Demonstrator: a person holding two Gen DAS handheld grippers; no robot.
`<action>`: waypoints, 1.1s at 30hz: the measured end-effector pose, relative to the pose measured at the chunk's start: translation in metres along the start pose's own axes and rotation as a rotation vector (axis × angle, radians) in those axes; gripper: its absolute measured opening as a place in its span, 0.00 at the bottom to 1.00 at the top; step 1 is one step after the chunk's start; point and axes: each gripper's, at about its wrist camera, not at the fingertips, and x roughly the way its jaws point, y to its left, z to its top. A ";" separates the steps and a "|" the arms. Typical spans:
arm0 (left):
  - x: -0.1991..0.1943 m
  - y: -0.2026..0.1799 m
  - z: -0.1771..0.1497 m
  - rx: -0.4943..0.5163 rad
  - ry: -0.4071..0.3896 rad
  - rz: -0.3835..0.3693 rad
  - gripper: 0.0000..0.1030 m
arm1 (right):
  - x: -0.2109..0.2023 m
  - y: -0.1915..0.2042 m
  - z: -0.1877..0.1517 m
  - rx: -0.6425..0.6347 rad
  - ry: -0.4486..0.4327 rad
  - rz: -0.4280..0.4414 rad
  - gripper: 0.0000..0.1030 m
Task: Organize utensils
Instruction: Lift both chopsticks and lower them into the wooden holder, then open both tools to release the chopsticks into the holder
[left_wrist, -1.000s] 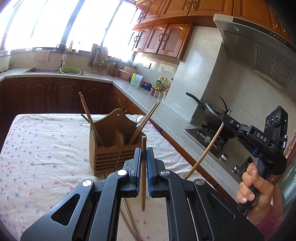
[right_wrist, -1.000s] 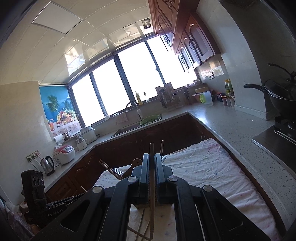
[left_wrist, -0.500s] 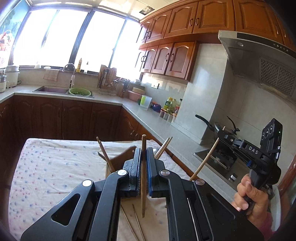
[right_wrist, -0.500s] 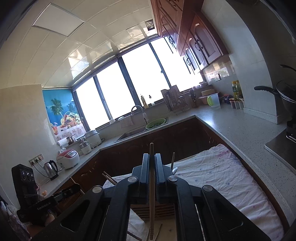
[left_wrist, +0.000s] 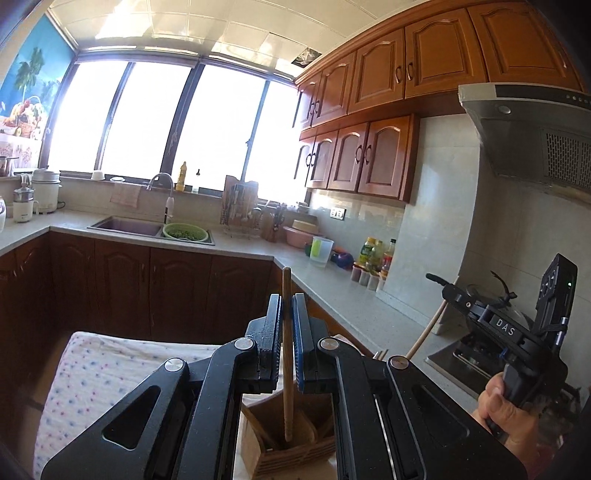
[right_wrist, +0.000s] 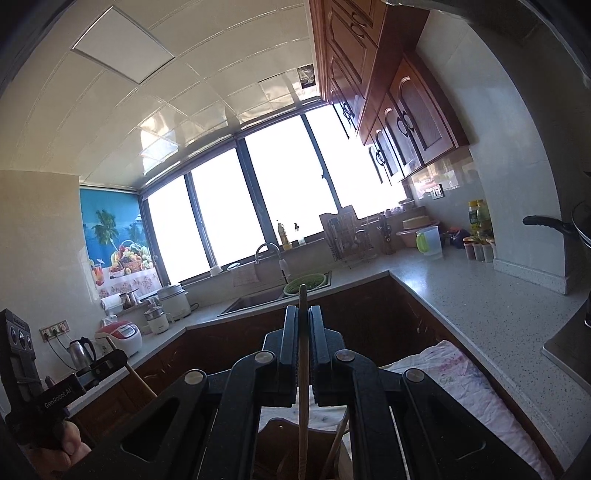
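You are working in a sunlit kitchen, over a table under a dotted cloth (left_wrist: 92, 373), beside a pale counter (left_wrist: 354, 299). Your left gripper (left_wrist: 287, 325) is pinching a chopstick (left_wrist: 286, 369) upright, its lower end hanging inside the wooden utensil holder (left_wrist: 291, 443). Your right gripper (right_wrist: 303, 336) is clamping a second chopstick (right_wrist: 303, 406) upright above that holder.

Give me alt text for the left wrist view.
The left tongs clamp an upright wooden chopstick whose lower end hangs over a wooden utensil holder on a dotted tablecloth. At right, a hand holds the right tongs gripping another chopstick.
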 end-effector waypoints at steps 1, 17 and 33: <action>0.004 0.002 -0.005 -0.003 0.002 0.009 0.05 | 0.005 -0.001 -0.004 -0.004 0.003 -0.007 0.05; 0.028 0.020 -0.077 -0.064 0.129 0.049 0.05 | 0.041 -0.033 -0.075 0.051 0.139 -0.063 0.05; 0.034 0.030 -0.083 -0.100 0.169 0.047 0.06 | 0.053 -0.035 -0.089 0.050 0.233 -0.061 0.05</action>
